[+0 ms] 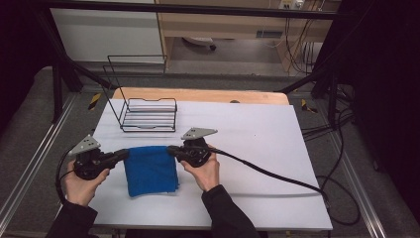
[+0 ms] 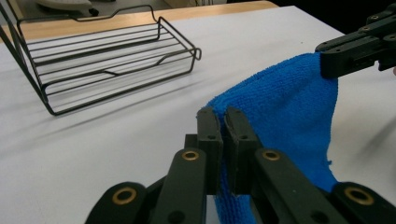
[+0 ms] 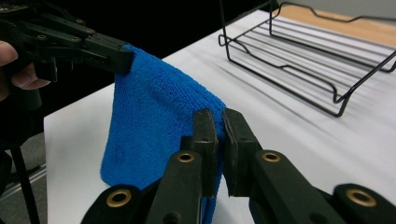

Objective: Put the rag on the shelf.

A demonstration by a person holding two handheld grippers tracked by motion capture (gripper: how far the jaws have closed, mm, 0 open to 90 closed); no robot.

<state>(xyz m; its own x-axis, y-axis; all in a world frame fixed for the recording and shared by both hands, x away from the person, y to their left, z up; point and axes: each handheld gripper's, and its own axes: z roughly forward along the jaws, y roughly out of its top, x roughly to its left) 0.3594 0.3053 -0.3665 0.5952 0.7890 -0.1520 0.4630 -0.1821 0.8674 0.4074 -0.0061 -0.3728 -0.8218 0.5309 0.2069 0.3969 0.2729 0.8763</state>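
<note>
A folded blue cloth lies on the white table, its far edge lifted between the two grippers. My left gripper is shut on the cloth's far left corner; in the left gripper view the cloth is pinched between the jaws of the left gripper. My right gripper is shut on the far right corner; in the right gripper view the cloth hangs from the right gripper and stretches across to the other gripper. The near part of the cloth rests on the table.
A black wire rack stands on the table just beyond the cloth, also seen as the rack and the rack. The white table stretches to the right. A black cable trails from the right gripper across it.
</note>
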